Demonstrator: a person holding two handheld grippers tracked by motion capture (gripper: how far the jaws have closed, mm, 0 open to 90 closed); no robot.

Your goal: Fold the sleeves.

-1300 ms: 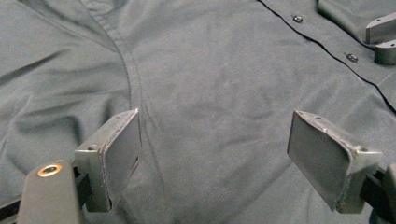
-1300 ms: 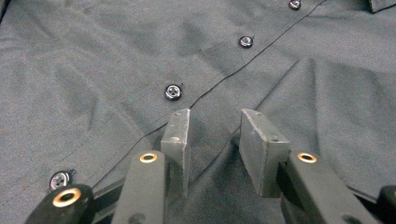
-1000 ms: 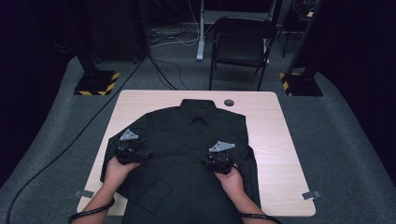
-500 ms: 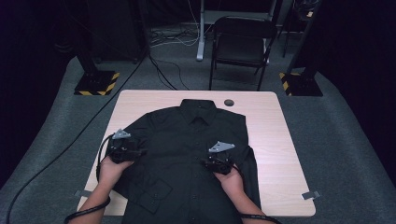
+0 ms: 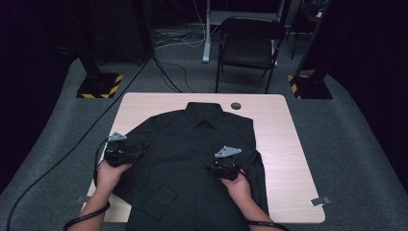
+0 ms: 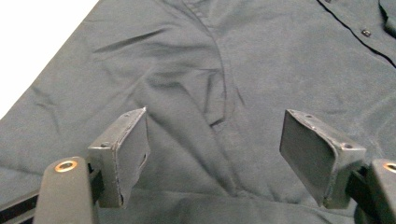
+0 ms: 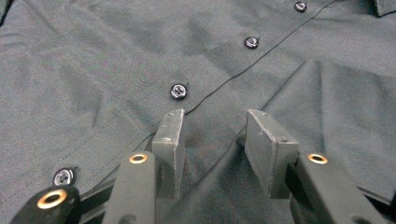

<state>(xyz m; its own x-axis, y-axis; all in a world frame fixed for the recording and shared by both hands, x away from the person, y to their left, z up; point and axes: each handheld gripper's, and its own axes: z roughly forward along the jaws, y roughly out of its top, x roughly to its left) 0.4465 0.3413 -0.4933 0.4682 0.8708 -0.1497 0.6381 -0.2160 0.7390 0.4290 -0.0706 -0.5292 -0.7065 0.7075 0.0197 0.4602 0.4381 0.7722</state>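
— Where is the black shirt (image 5: 202, 159)?
— Flat, buttoned front up, on the tabletop (image 5: 284, 159).
— And the left tongs (image 6: 215, 154)?
— Over the shirt's sleeve side, jaws spread and just closing a little, pinching nothing.
— The right tongs (image 7: 212, 140)?
— Beside the shirt's button line, jaws apart, fabric between, ungripped.

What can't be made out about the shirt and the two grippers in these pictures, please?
- High view: the shirt hem, cut off by the bottom edge.
- High view: the small dark disc near the collar, too small to identify.
- High view: the left gripper and right gripper fingers, dark against dark cloth.
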